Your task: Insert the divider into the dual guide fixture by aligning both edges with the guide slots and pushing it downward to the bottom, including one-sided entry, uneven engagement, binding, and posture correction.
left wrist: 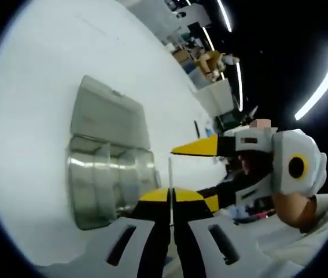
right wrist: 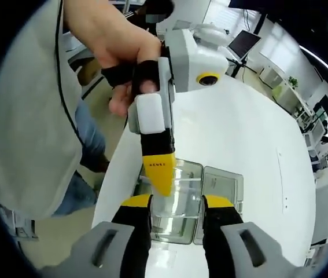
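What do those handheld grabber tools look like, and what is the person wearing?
Each gripper has a white body and black jaws tipped in yellow. The left gripper has small red lettering on its yellow tip and a yellow ring on its white housing. The right gripper has a yellow ring too. The person wears a light grey shirt, blue jeans and a black fingerless glove.

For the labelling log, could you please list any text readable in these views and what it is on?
Small dark print on the left gripper's yellow jaw tip, in the right gripper view: too blurred to read.
No other text is legible on the fixture, divider or table.
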`<state>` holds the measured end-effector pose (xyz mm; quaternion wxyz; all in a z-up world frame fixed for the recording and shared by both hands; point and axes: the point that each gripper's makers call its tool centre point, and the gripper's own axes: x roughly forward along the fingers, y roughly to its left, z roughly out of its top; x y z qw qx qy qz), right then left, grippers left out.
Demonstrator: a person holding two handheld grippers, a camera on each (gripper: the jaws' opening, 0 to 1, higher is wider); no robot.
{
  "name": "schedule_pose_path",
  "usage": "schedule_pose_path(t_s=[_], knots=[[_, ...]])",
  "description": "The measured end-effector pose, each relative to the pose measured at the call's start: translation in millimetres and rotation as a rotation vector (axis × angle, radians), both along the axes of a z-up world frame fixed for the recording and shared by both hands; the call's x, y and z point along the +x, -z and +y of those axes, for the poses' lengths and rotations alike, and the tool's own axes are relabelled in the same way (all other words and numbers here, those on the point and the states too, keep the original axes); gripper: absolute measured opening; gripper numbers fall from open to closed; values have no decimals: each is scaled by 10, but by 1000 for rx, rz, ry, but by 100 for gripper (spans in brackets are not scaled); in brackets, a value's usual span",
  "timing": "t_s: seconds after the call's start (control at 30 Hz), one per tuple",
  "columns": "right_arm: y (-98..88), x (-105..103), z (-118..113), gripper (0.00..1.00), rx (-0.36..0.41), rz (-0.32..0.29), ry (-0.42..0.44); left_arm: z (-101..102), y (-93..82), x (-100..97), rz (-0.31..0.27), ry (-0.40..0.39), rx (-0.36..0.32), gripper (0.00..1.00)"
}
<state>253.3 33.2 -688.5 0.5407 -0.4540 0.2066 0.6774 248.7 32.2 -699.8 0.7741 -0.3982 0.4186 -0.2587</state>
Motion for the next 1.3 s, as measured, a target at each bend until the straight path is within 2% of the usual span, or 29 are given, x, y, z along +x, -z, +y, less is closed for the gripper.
schedule_pose_path(t_s=[0.07,0.2,0.37,0.6,0.73,0.8,0.87,0.93,1.07,1.17,1.3], knots=[[-22,21,-3,36,6,14,10,0,-3,-6,-15,4,4,0],[-22,64,-39,32,-4,38,15,-9,-20,-4,-80,37,45,0],[-48,116,-59,28,-15,64,13,-27,-27,-13,-132,73,84,0],[-87,171,-80,20,-36,99,-20,-37,-33,-7,-229,128,157,0],[-105,135,-94,15,-57,148,-42,-24,-47,11,-288,150,204,0],[-104,109,-94,16,-69,168,-53,-19,-67,18,-306,155,211,0],[-105,85,-86,14,-75,187,-63,-1,-52,29,-341,185,258,0],[-107,85,-76,13,-77,180,-77,-17,-63,24,-362,203,278,0],[-112,61,-63,12,-92,208,-87,-46,-81,8,-401,238,307,0],[-125,50,-57,8,-95,214,-111,-71,-83,-3,-438,268,339,0],[-142,37,-52,9,-106,242,-115,-78,-120,2,-468,275,340,0]])
